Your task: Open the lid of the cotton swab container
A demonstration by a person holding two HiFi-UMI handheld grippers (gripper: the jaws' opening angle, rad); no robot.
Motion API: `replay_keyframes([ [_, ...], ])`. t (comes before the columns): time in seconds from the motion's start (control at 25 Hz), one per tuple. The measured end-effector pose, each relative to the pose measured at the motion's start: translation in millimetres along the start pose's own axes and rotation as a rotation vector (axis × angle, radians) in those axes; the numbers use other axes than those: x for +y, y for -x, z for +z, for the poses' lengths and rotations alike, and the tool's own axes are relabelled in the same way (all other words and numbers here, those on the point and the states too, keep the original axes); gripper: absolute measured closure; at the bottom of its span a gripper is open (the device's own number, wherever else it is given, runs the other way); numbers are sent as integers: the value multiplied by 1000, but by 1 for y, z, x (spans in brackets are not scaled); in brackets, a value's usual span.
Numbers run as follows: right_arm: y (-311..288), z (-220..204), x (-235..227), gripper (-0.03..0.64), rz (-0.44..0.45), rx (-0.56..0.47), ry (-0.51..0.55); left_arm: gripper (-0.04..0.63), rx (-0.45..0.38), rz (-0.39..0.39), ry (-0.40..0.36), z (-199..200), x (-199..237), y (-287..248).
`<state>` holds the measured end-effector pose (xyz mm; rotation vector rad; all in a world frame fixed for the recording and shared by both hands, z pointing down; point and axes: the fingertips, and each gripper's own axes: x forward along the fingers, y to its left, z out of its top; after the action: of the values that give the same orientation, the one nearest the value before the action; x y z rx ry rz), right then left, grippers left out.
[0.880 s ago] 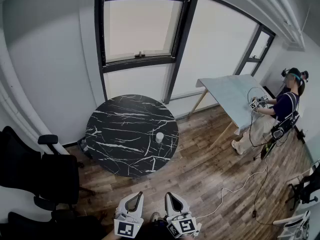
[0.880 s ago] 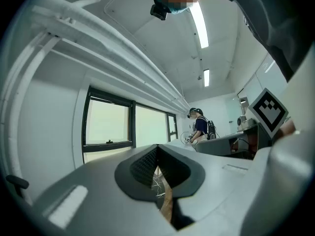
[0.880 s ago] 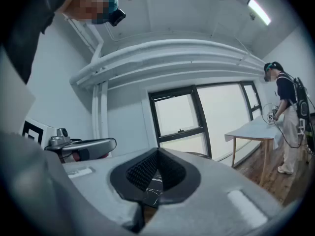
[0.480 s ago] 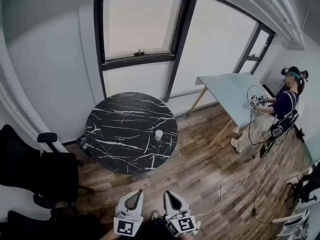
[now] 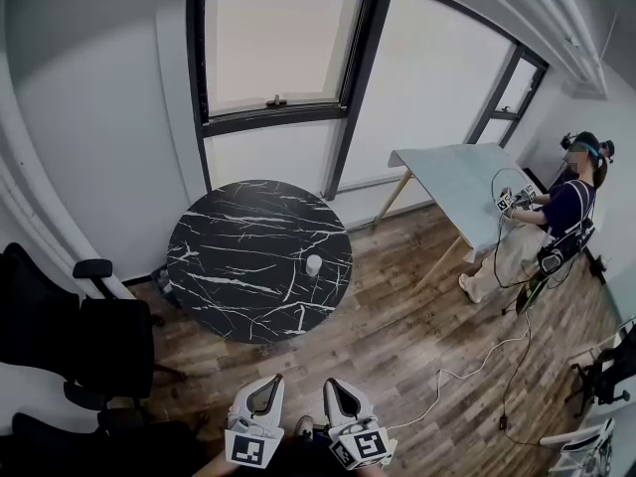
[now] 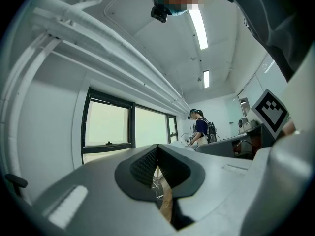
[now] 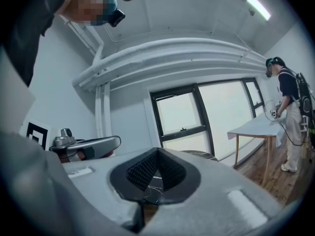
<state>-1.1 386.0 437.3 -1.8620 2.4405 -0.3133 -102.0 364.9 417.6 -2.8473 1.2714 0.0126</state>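
Observation:
A small white cotton swab container (image 5: 314, 264) stands upright on the right part of a round black marble table (image 5: 238, 276), seen from above in the head view. My left gripper (image 5: 264, 388) and right gripper (image 5: 339, 391) hang side by side at the bottom edge, well short of the table, both shut with nothing between the jaws. In the left gripper view the left gripper (image 6: 157, 154) has its ribbed pads pressed together. In the right gripper view the right gripper (image 7: 157, 156) is shut the same way, with the table's rim (image 7: 197, 154) just beyond.
Black office chairs (image 5: 70, 336) stand at the left. Another person (image 5: 556, 222) with grippers works at a pale slanted table (image 5: 452, 187) at the right. A cable (image 5: 467, 371) runs across the wooden floor. Large windows (image 5: 278, 53) fill the far wall.
The view has shifted slightly: the table and container sit a little higher and further left than before. Both grippers stay shut near the bottom edge.

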Motion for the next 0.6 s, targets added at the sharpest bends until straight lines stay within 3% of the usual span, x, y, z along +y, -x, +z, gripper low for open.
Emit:
replay_keyframes([
  [0.28, 5, -3, -14, 618, 31, 23, 33, 592, -22, -5, -24, 4, -21, -15],
  [0.4, 9, -1, -18, 618, 57, 34, 36, 592, -1, 12, 6, -1, -32, -20],
  [0.6, 16, 0, -36, 618, 97, 36, 36, 592, 22, 45, -8, -14, -50, -32],
])
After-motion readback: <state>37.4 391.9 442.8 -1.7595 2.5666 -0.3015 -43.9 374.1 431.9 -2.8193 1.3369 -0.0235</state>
